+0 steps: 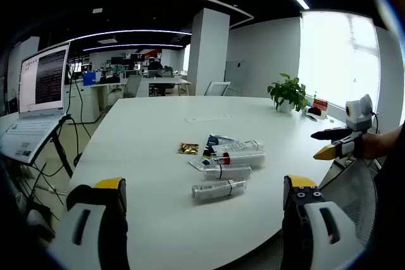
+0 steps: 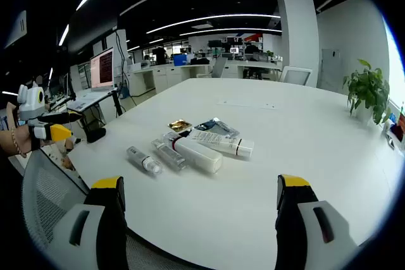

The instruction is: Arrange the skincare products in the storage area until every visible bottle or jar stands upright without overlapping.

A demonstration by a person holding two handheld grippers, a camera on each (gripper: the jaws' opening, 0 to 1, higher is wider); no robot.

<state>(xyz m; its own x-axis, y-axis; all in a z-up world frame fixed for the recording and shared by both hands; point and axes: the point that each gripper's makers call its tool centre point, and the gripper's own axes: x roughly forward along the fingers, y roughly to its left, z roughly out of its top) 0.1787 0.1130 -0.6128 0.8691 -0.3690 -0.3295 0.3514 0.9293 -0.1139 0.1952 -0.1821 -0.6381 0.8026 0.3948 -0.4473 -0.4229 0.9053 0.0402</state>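
Left gripper view: left gripper (image 1: 202, 219) released, empty; tubes (image 1: 224, 162) lie flat just ahead, long axes crosswise. Right gripper (image 2: 197, 219) likewise released.

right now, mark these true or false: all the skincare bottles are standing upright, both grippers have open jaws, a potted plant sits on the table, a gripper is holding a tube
1. All the white and clear skincare bottles stand upright. False: they lie on their sides in a cluster on the white round table.
2. Both grippers have open jaws. True: the left gripper and right gripper are open.
3. A green potted plant sits on the table. True.
4. A gripper holds a tube. False: both are empty.
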